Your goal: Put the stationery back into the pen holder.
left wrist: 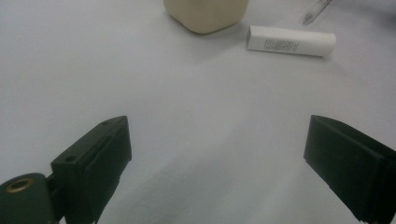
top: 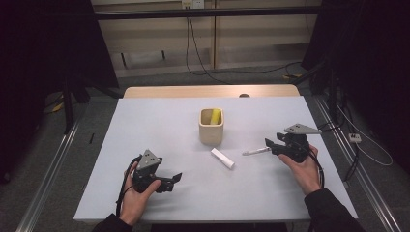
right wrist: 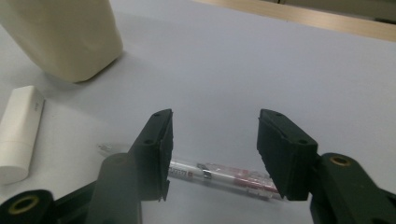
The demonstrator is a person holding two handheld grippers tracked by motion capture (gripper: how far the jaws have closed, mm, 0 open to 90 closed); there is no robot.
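Note:
A clear pen [right wrist: 219, 175] with red print lies flat on the white table [top: 159, 125], right of centre. My right gripper [right wrist: 215, 126] hangs over it with the jaws partly apart, one on each side of the barrel, and the pads do not touch it. In the high view that gripper [top: 269, 145] sits at the pen's [top: 256, 151] right end. A white tube [top: 223, 158] lies near the middle, in front of a cream cup [top: 211, 128] that holds a yellow object [top: 215, 115]. My left gripper [top: 173, 181] rests at the front left, wide open with nothing in it.
The left gripper view shows bare tabletop between the jaws, with the cup [left wrist: 205, 14], the tube [left wrist: 290, 40] and the pen tip [left wrist: 315, 11] farther off. A wooden strip [top: 208, 91] borders the table's far edge. Cables run across the floor beyond.

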